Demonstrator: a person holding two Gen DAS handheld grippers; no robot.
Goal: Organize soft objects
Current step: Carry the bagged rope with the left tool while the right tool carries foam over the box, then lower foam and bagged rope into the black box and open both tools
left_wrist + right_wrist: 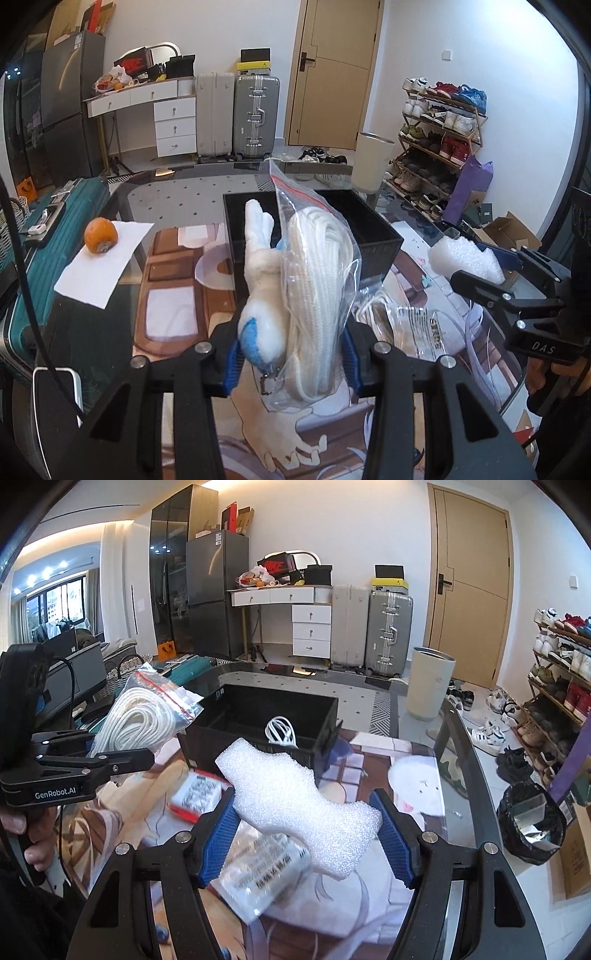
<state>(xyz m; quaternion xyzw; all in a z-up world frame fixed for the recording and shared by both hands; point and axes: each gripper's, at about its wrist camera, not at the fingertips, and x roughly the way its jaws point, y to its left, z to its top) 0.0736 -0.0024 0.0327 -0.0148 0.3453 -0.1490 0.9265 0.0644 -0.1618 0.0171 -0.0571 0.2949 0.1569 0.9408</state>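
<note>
My left gripper [291, 354] is shut on a clear zip bag of white rope [317, 280] and a white-and-blue plush toy [258, 295], held above the table in front of the black bin [380, 236]. The bag also shows in the right wrist view [140, 716]. My right gripper [306, 834] is shut on a white foam piece [295, 794], held above the table near the black bin [229, 716]. The foam shows at the right of the left wrist view [465, 262]. A white cable coil [280, 731] lies inside the bin.
Printed plastic packets [258, 867] [417, 328] lie on the printed table mat. An orange fruit [100, 235] sits on white paper at the left. A teal suitcase [48, 229] stands beside the table. A shoe rack [439, 144] and a white bin [430, 686] stand beyond.
</note>
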